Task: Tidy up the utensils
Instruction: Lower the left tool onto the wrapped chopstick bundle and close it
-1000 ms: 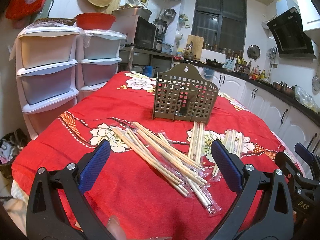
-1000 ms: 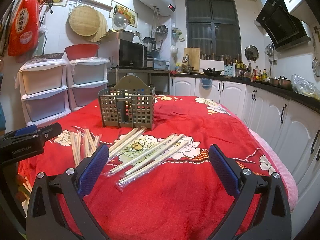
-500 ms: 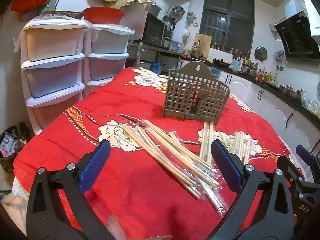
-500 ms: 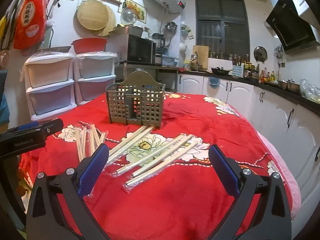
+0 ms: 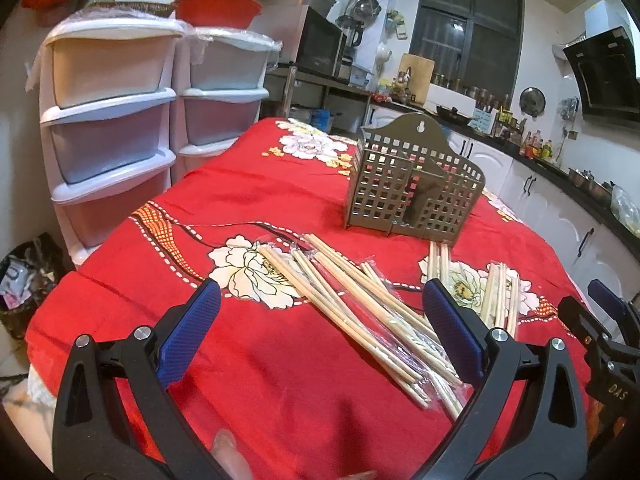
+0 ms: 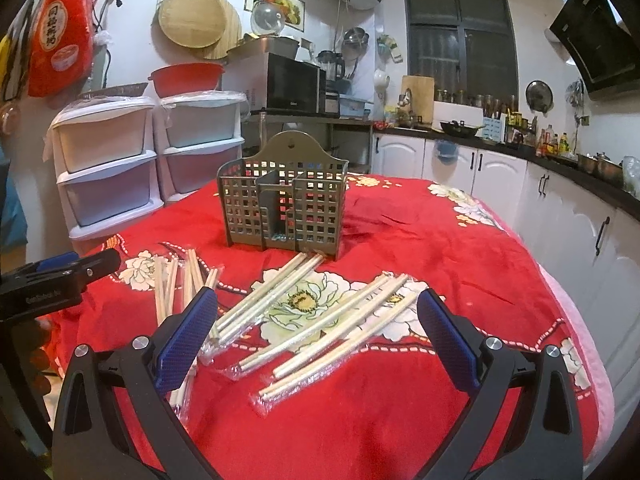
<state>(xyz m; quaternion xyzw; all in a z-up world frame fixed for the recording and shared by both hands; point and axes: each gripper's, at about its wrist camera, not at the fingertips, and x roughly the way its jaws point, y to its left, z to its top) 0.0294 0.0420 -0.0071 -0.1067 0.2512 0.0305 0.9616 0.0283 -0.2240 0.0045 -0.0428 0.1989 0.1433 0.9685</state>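
Several pairs of wooden chopsticks in clear plastic sleeves (image 5: 360, 312) (image 6: 328, 328) lie scattered on a red flowered tablecloth (image 5: 248, 200) (image 6: 440, 240). Behind them stands a brown perforated utensil holder (image 5: 412, 196) (image 6: 284, 208), upright, with nothing visible in its compartments. My left gripper (image 5: 322, 328) hangs open above the near-left chopsticks, nothing between its blue pads. My right gripper (image 6: 318, 332) is open too, over the right-hand bundles. Each gripper shows at the edge of the other's view: the right gripper (image 5: 600, 340) at the right, the left gripper (image 6: 60, 276) at the left.
White plastic drawer towers (image 5: 116, 120) (image 6: 148, 152) stand left of the table. White kitchen cabinets (image 6: 560, 208) and a dark counter run along the right. A microwave (image 6: 292, 84) sits on a shelf behind. A bin with rubbish (image 5: 24, 276) is on the floor at left.
Both grippers have moved forward and a little higher toward the chopsticks and holder, which now look closer. Both stay open. Nothing on the table has shifted.
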